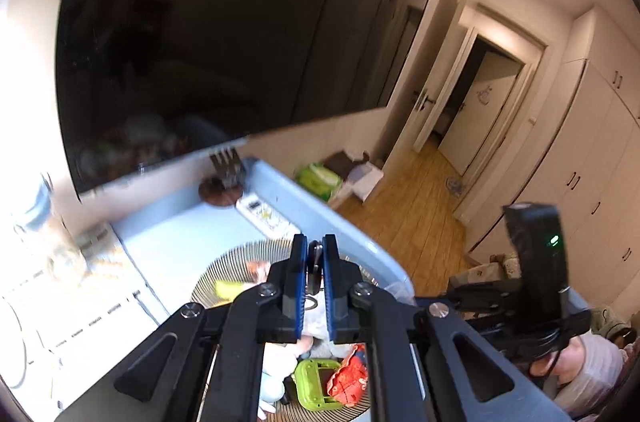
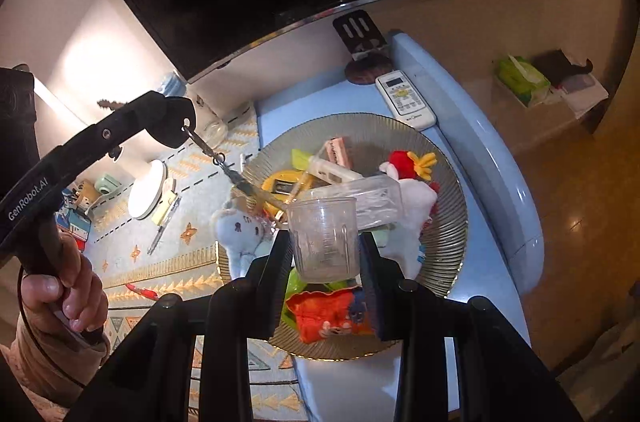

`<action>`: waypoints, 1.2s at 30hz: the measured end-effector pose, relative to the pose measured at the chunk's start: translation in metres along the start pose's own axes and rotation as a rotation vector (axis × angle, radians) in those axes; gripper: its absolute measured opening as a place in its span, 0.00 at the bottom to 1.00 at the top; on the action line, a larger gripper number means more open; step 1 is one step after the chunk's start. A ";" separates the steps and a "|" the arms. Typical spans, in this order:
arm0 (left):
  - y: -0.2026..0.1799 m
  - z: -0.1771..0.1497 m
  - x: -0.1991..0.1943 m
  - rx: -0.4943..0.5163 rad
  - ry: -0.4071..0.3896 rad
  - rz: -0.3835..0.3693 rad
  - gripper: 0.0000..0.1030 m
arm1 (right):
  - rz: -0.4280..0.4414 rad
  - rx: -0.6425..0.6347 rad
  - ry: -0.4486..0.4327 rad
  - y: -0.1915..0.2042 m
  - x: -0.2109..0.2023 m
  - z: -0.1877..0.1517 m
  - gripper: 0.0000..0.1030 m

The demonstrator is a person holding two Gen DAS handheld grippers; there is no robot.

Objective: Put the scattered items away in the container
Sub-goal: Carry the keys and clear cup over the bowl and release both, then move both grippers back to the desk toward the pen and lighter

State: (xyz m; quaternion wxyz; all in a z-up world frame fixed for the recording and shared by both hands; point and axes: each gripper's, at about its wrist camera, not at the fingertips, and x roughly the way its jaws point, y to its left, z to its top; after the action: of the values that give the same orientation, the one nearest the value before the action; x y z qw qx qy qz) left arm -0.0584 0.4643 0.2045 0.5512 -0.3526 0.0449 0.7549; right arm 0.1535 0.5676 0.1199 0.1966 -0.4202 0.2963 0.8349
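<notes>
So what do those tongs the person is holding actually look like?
Both tongs are matte black plastic frames with silver bolts at the joints. The left tongs have blue ribbed pads lining flat black fingers; their handle reads "GenRobot.AI" in white, and a thin black cable trails from it. The right tongs show a small green light on the body. A beige knitted sleeve is worn.

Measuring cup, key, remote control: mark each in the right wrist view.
measuring cup (image 2: 323, 242), right wrist view, clear front wall
key (image 2: 176, 126), right wrist view, black head
remote control (image 2: 405, 98), right wrist view, button face

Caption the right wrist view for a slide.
Right gripper carries a clear measuring cup over the ribbed tray of toys.
</notes>
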 end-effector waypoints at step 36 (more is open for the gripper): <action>0.060 -0.084 0.011 -0.161 0.207 0.129 0.61 | -0.025 0.086 0.082 -0.017 0.027 -0.002 0.43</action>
State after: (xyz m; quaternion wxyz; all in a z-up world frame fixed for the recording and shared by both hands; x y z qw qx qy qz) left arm -0.0707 0.4116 0.1158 0.4638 -0.4680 0.0631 0.7496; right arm 0.1483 0.5810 0.0912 0.2124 -0.4489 0.3343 0.8010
